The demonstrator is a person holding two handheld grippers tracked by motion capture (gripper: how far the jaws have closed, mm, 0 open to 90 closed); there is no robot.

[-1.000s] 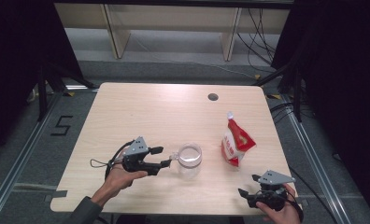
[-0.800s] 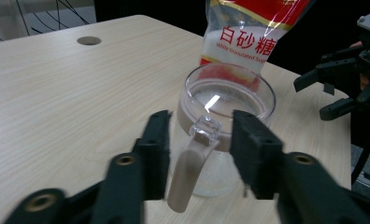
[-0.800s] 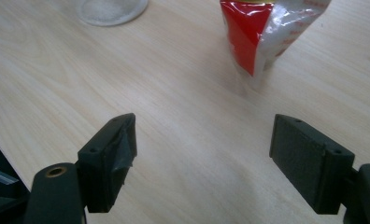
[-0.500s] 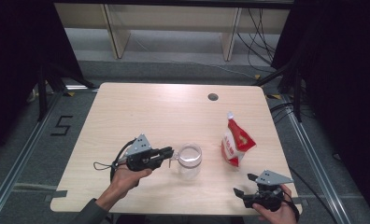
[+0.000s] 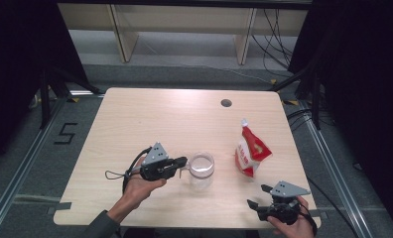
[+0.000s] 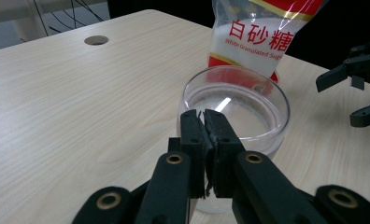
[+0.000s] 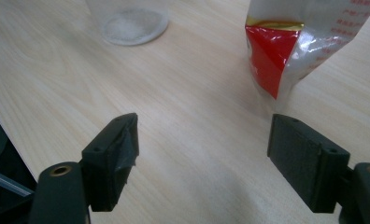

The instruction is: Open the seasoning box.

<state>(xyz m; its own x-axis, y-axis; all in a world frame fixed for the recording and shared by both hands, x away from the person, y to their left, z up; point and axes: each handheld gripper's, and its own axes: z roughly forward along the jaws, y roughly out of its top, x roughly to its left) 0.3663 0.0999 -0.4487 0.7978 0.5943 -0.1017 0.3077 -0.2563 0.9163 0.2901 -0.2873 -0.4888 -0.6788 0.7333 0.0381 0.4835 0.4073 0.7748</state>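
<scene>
At desk centre | left hand-held gripper (image 6: 204,122) has just clenched on glass (image 5: 202,166) rim | right hand-held gripper (image 7: 204,156) released near sugar bag (image 5: 250,152) | glass steadied for pouring

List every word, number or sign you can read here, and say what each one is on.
"白砂糖": red characters on the sugar bag.
"White Granulated Su…": smaller line beneath, cut off at the bag's edge.
"5": marked on the floor left of the table.
Small red print on the bag in the right gripper view: too blurred to read.
</scene>
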